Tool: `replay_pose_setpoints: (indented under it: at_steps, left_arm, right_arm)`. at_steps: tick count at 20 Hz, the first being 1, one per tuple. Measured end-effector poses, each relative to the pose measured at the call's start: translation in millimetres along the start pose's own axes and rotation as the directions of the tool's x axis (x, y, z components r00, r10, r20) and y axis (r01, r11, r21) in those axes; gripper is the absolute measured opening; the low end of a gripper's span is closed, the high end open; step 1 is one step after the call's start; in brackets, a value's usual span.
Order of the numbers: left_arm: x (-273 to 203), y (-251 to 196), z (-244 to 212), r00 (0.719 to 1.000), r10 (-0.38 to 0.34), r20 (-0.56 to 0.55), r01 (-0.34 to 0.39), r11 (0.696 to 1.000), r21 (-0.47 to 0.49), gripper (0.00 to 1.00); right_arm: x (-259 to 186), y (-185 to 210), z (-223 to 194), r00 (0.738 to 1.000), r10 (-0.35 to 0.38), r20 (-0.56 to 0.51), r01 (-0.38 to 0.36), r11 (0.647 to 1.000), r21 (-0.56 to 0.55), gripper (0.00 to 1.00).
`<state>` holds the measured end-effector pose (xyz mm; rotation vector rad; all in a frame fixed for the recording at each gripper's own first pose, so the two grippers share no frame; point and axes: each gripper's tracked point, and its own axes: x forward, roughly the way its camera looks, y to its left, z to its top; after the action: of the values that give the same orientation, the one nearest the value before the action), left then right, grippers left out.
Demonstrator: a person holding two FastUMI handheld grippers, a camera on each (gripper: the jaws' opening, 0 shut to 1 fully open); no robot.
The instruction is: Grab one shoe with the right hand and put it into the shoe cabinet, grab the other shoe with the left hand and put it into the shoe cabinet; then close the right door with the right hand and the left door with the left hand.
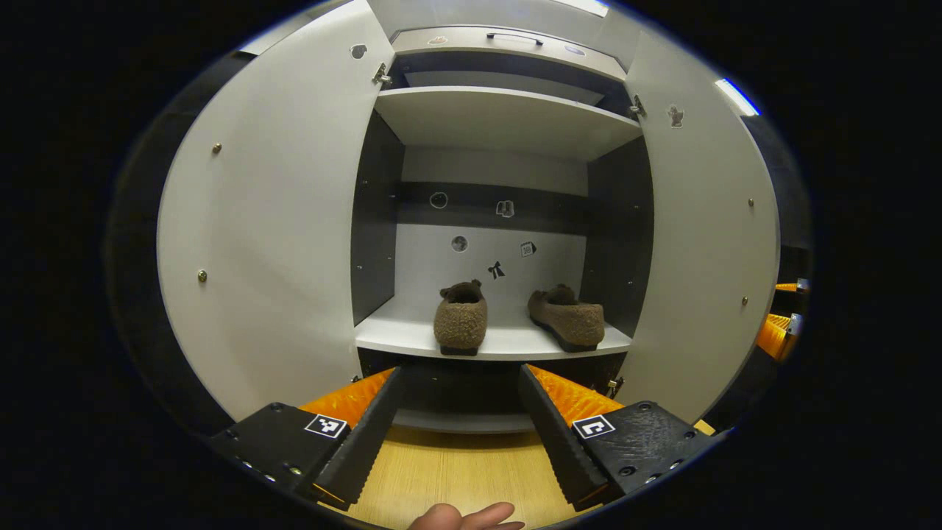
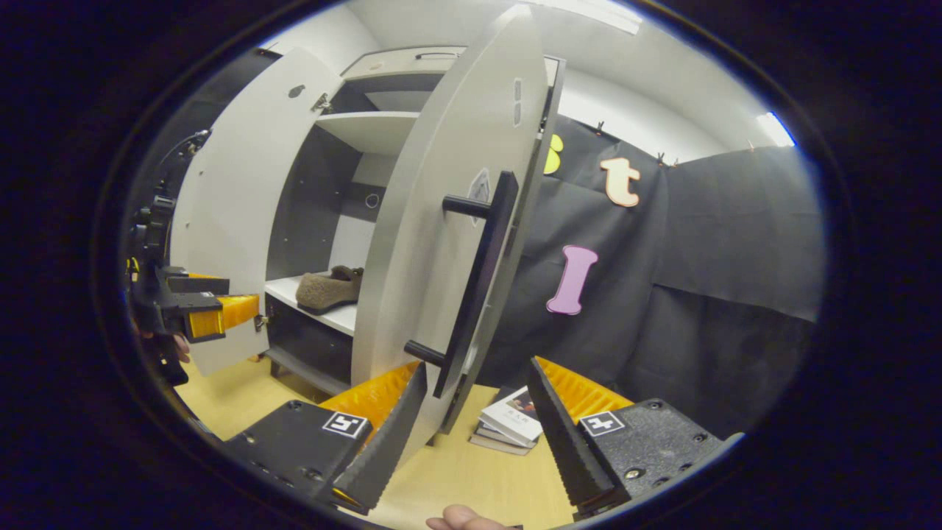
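Inside the shoe cabinet [image 1: 508, 121], 2 shoes [image 1: 461, 318] sit between open doors [image 1: 272, 221].

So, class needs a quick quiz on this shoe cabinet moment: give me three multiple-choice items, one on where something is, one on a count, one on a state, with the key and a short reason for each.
1. Where do the shoes sit?
A. On the floor in front of the cabinet
B. On the cabinet's lower shelf
C. On the top shelf

2. How many shoes are in the cabinet?
A. One
B. Two
C. Three

3. What state are the cabinet doors in?
A. Both open
B. Both closed
C. Left closed, right open

Key:
1 B: the left shoe and the right shoe rest on the lower shelf.
2 B: the left gripper view shows two brown shoes side by side.
3 A: the left door and the right door both swing outward; the right tool sits open at the right door's handle.
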<state>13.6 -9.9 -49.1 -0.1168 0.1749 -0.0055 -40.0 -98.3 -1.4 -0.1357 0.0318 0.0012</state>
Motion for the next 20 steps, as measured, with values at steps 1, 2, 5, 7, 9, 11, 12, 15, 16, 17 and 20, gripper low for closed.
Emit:
replay_pose_setpoints:
  at_steps: [1,2,5,7,9,11,12,15,16,17,20]
  left_arm:
    - [-2,5,-2,1.000,0.012,-0.005,-0.012,1.000,-0.004,0.95]
    - [-5,12,-3,1.000,0.029,-0.007,-0.029,1.000,-0.005,0.95]
    - [-12,34,-2,0.996,0.093,0.001,-0.093,0.996,-0.009,0.95]
    - [-18,48,1,0.992,0.126,0.008,-0.126,0.992,-0.020,0.95]
    - [-23,62,3,0.987,0.162,0.013,-0.162,0.987,-0.025,0.95]
    - [-30,76,4,0.981,0.196,0.015,-0.195,0.980,-0.027,0.95]
    - [-34,82,5,0.977,0.211,0.018,-0.211,0.977,-0.028,0.95]
    - [-52,100,13,0.963,0.266,0.042,-0.265,0.964,-0.034,0.95]
    - [-59,104,20,0.958,0.280,0.064,-0.278,0.960,-0.035,0.95]
    - [-65,108,28,0.952,0.292,0.087,-0.290,0.956,-0.036,0.95]
    - [-82,127,39,0.933,0.338,0.126,-0.335,0.941,-0.041,0.95]
  right_arm:
    - [3,8,6,1.000,0.018,0.013,-0.019,1.000,0.011,0.90]
    - [5,15,11,0.999,0.028,0.029,-0.028,1.000,0.012,0.90]
    - [16,33,14,0.997,0.045,0.055,-0.044,0.999,-0.027,0.90]
    - [23,48,19,0.994,0.084,0.067,-0.082,0.996,-0.029,0.90]
    - [32,65,20,0.989,0.135,0.067,-0.134,0.991,-0.020,0.90]
    - [40,83,20,0.982,0.182,0.056,-0.181,0.983,-0.019,0.90]
    - [42,93,21,0.977,0.204,0.057,-0.203,0.979,-0.019,0.89]
    - [46,117,20,0.967,0.248,0.057,-0.245,0.968,-0.053,0.93]
    - [45,124,21,0.963,0.261,0.067,-0.255,0.964,-0.081,0.94]
    - [42,136,24,0.957,0.280,0.077,-0.272,0.957,-0.101,0.94]
    - [46,144,22,0.957,0.279,0.077,-0.270,0.957,-0.106,0.95]
